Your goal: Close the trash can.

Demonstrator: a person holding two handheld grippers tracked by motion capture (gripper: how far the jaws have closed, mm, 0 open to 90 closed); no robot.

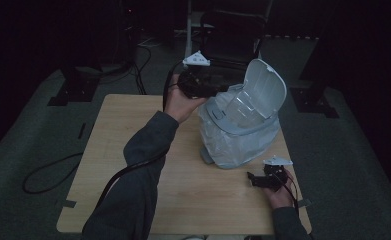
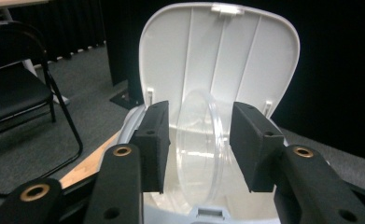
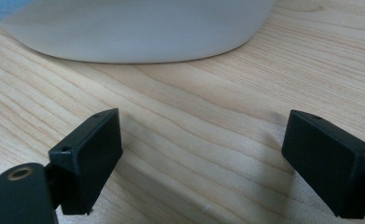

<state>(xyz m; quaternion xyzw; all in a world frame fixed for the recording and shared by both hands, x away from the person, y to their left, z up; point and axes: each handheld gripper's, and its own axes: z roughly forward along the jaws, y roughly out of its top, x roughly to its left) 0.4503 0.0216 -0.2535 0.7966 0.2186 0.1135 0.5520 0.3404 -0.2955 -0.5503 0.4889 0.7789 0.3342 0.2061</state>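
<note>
A pale grey bin (image 1: 238,137) lined with a plastic bag stands on the wooden table (image 1: 128,135), right of centre. Its hinged lid (image 1: 264,90) stands raised. My left gripper (image 1: 222,89) is held at the bin's rim, pointing into the opening. In the left gripper view its jaws (image 2: 200,116) are open, and a clear round plastic piece (image 2: 200,149) stands on edge inside the bin beyond them, in front of the lid (image 2: 222,51). My right gripper (image 1: 251,178) rests low by the bin's front right, open (image 3: 203,140), with bare wood between its jaws and the bin's base (image 3: 138,28) ahead.
A black folding chair (image 1: 233,35) stands on the dark floor behind the table and appears again as a chair (image 2: 12,98) in the left gripper view. A cable (image 1: 48,175) loops on the floor at the left. The table's left half (image 1: 113,165) is bare wood.
</note>
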